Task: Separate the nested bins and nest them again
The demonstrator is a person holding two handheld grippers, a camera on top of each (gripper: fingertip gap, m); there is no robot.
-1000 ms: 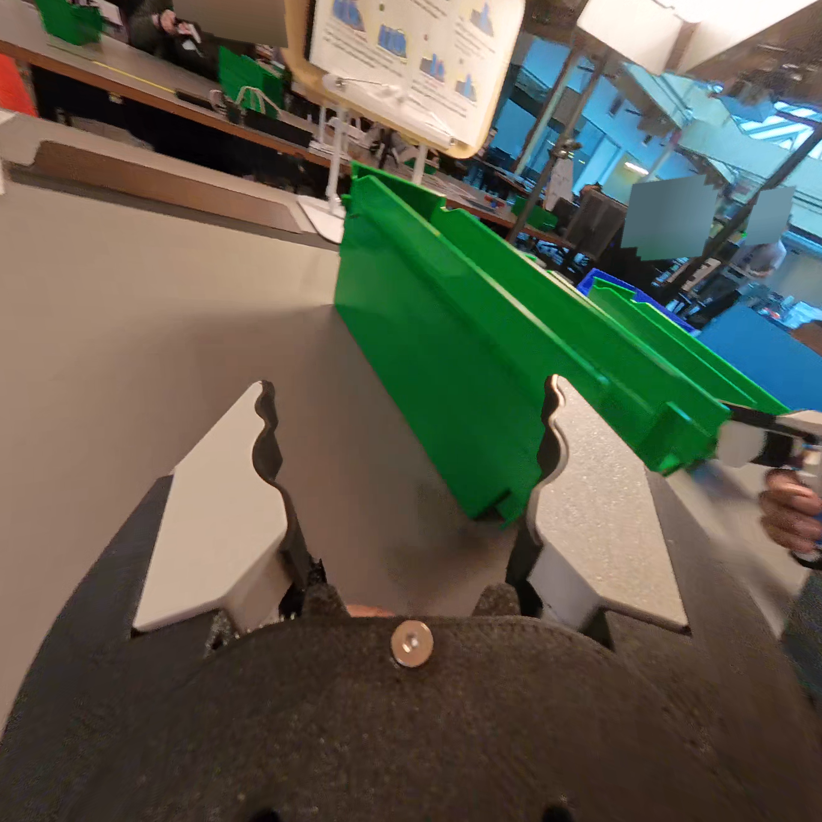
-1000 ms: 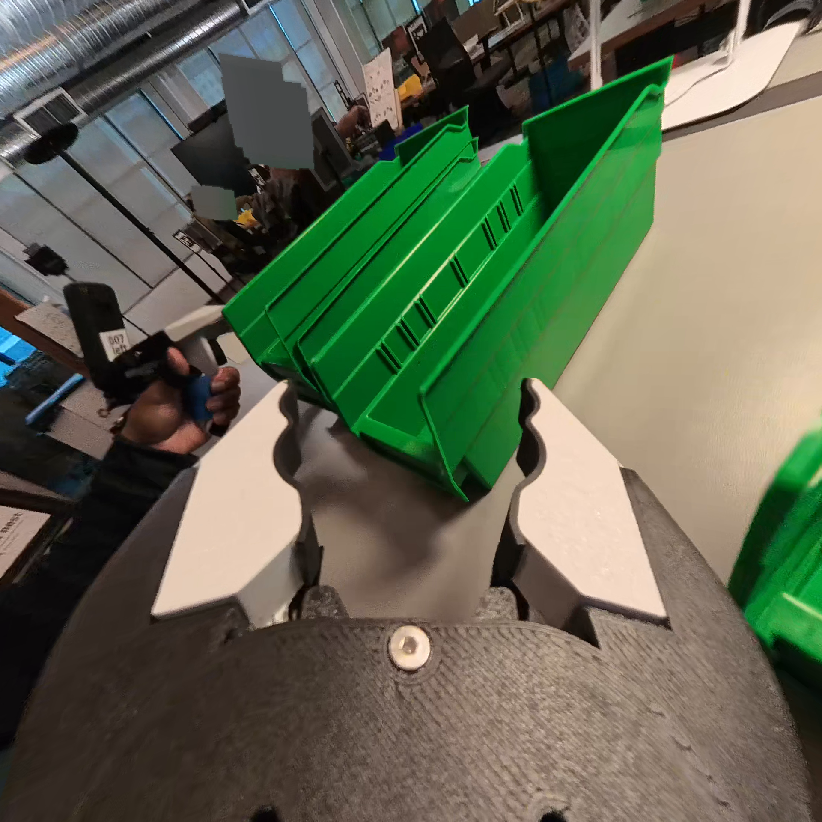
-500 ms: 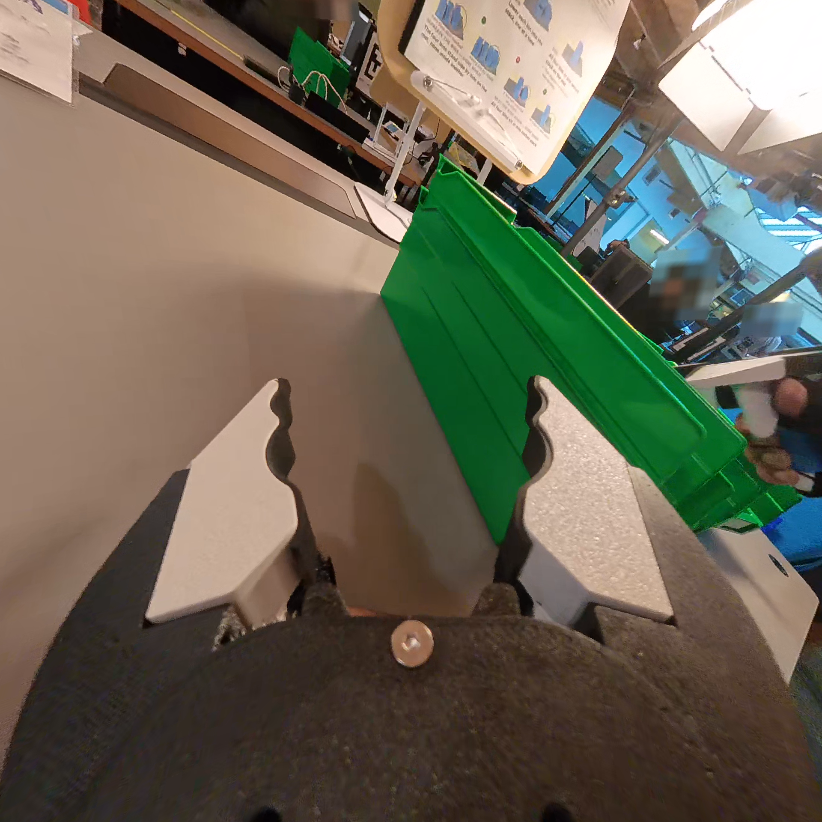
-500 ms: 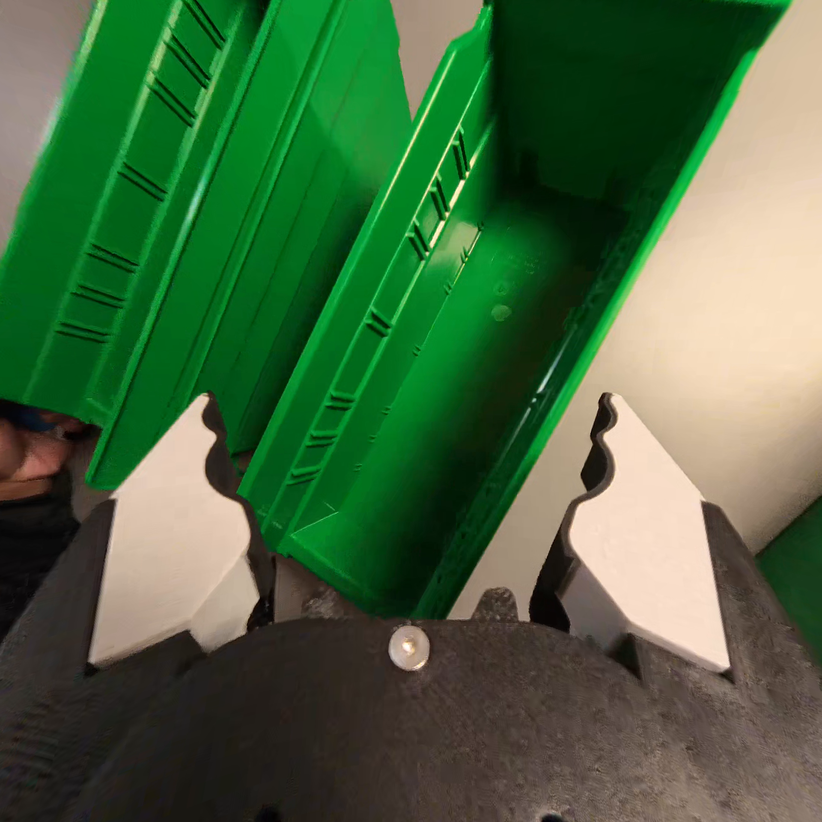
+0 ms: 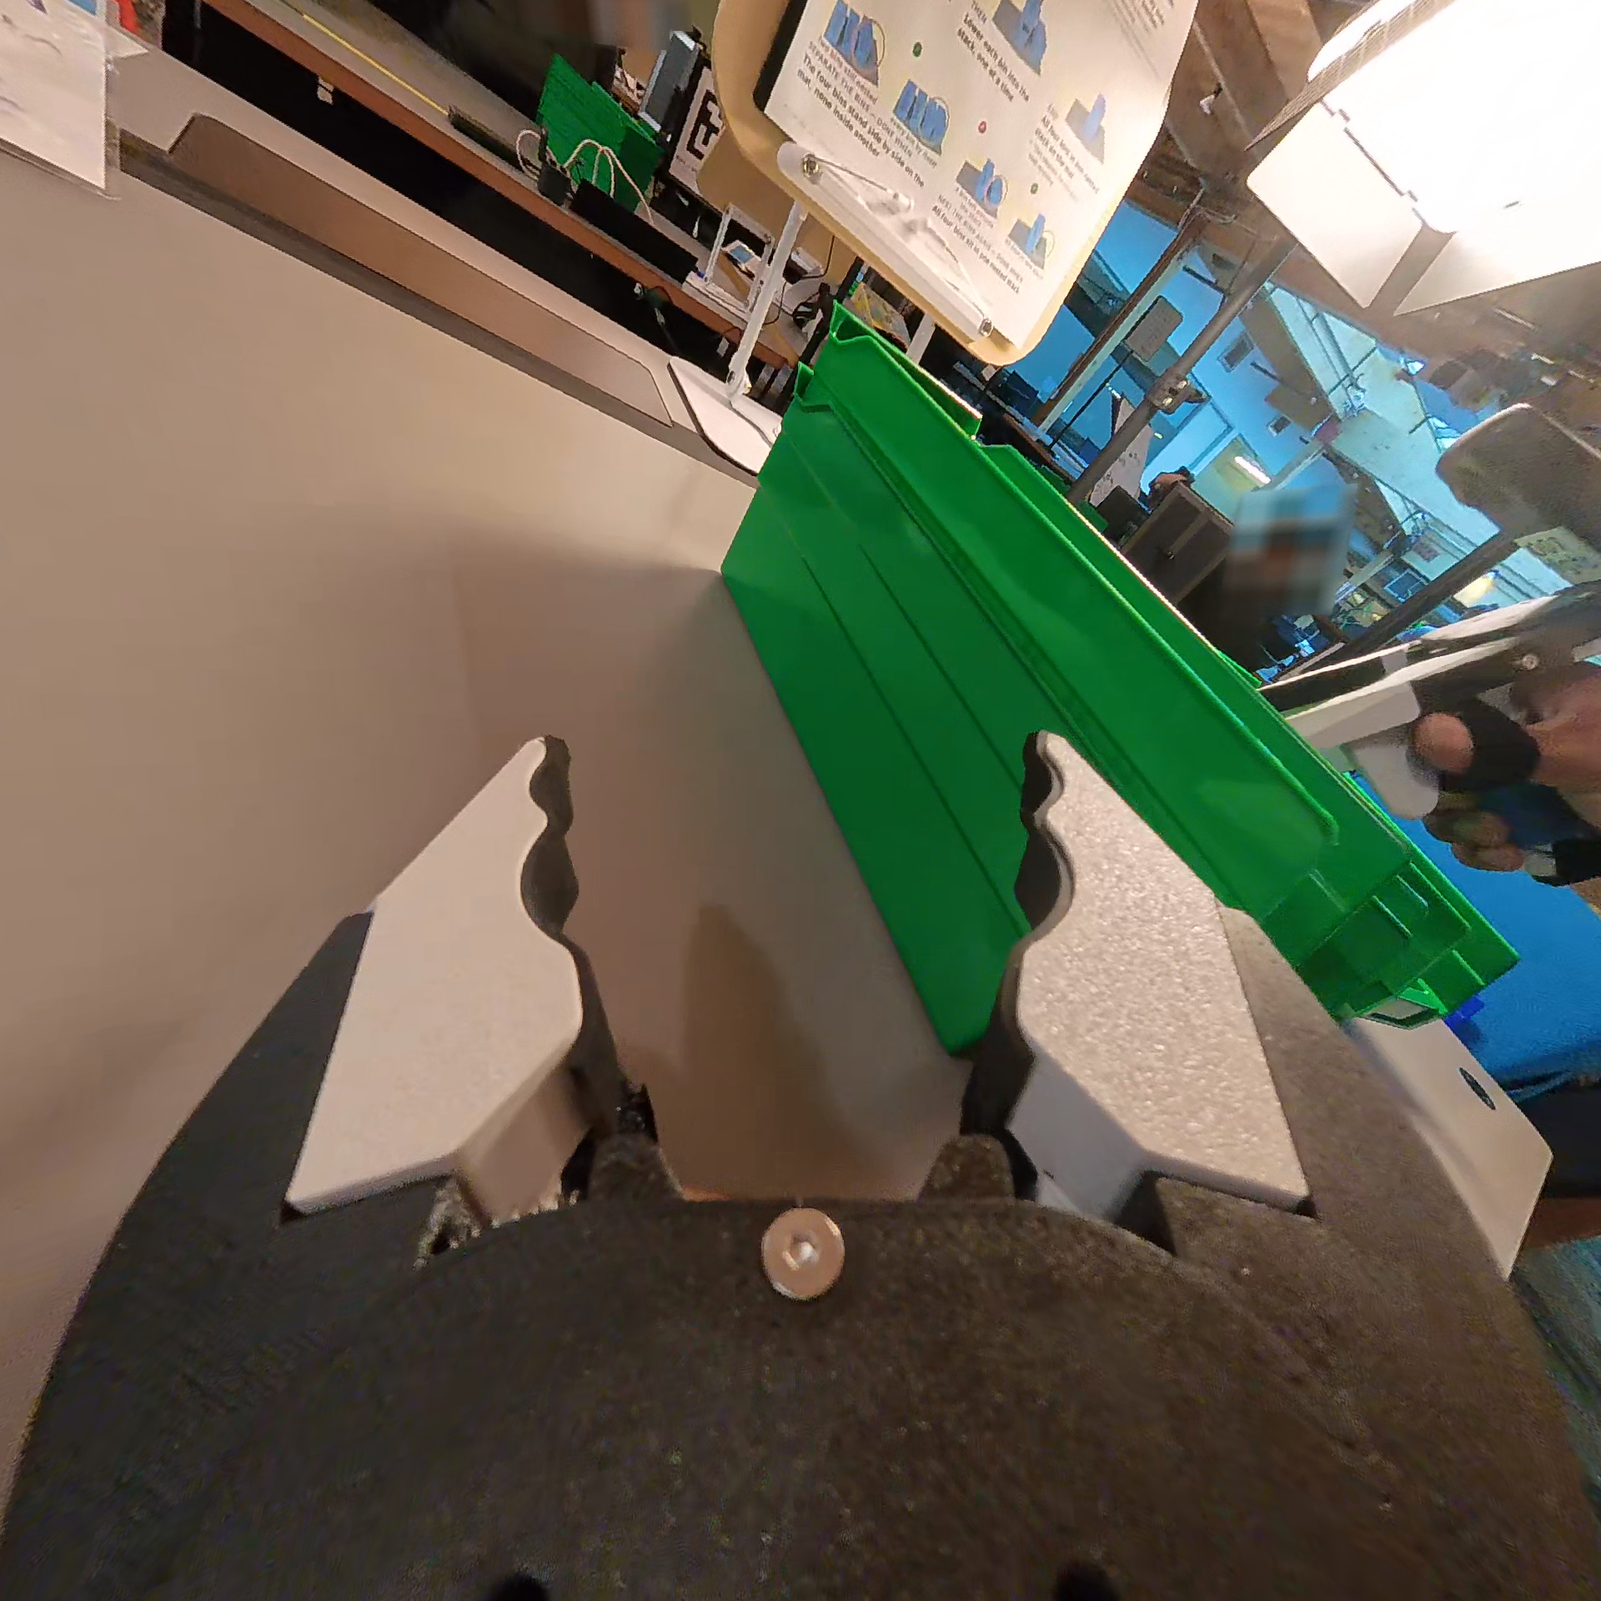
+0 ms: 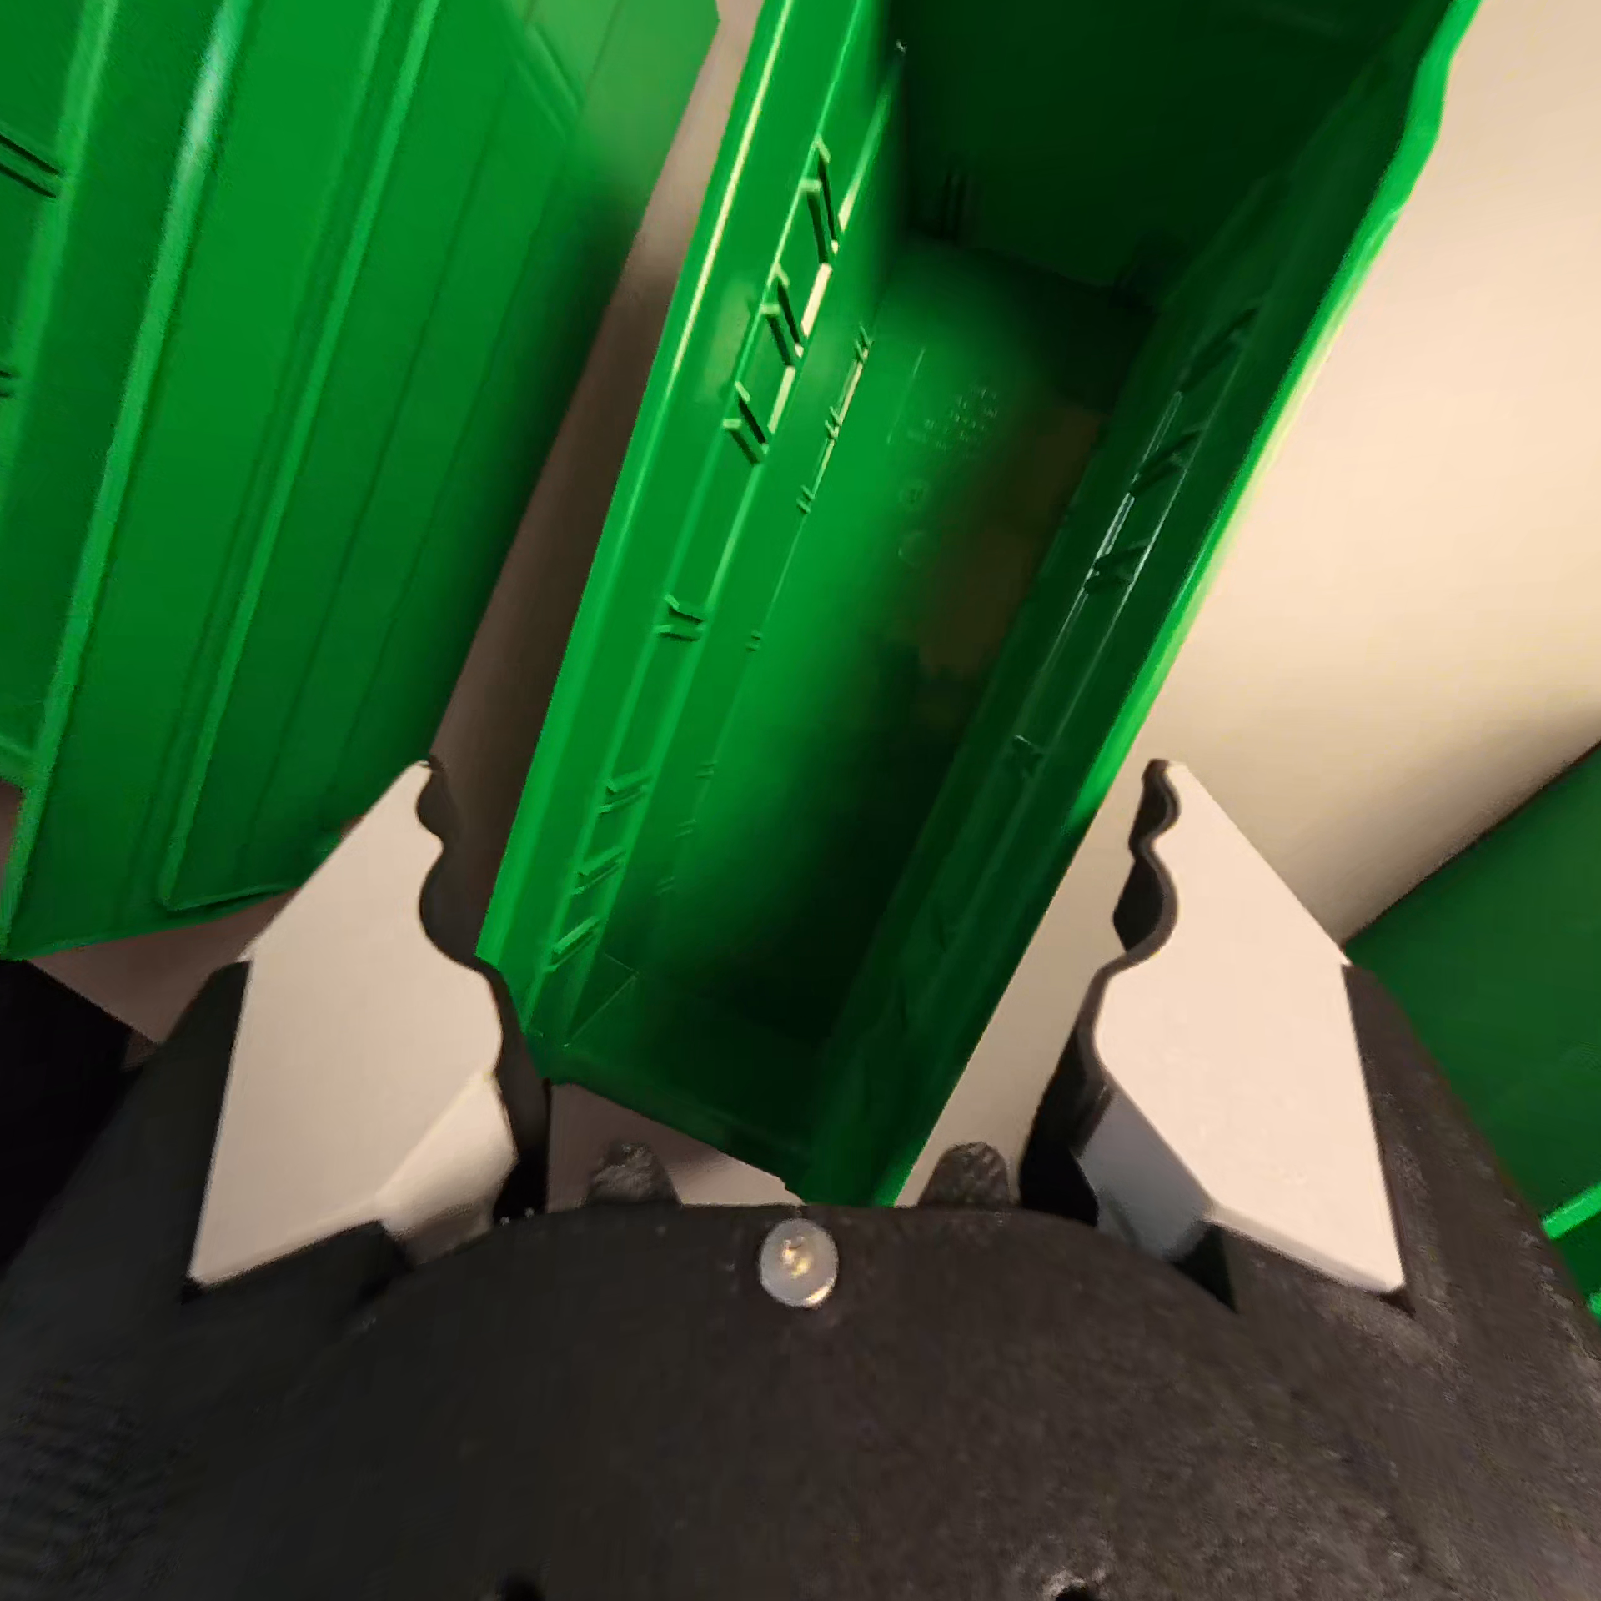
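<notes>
The left wrist view sits low over the grey table [image 5: 260,563], facing far along the green bins' [image 5: 953,693] outer wall toward a background workshop. The right wrist view looks steeply down, close, into one open bin [image 6: 910,563]. Both share bins and table.

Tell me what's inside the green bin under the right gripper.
Nothing loose: the green bin shows a bare floor and ribbed inner walls. Its near end is hidden by the right gripper, whose fingers straddle it, open.

The left gripper [image 5: 793,754] is held with jaws parted, nothing clasped. The right gripper [image 6: 793,780] is spread wider, pads pressing nothing.
</notes>
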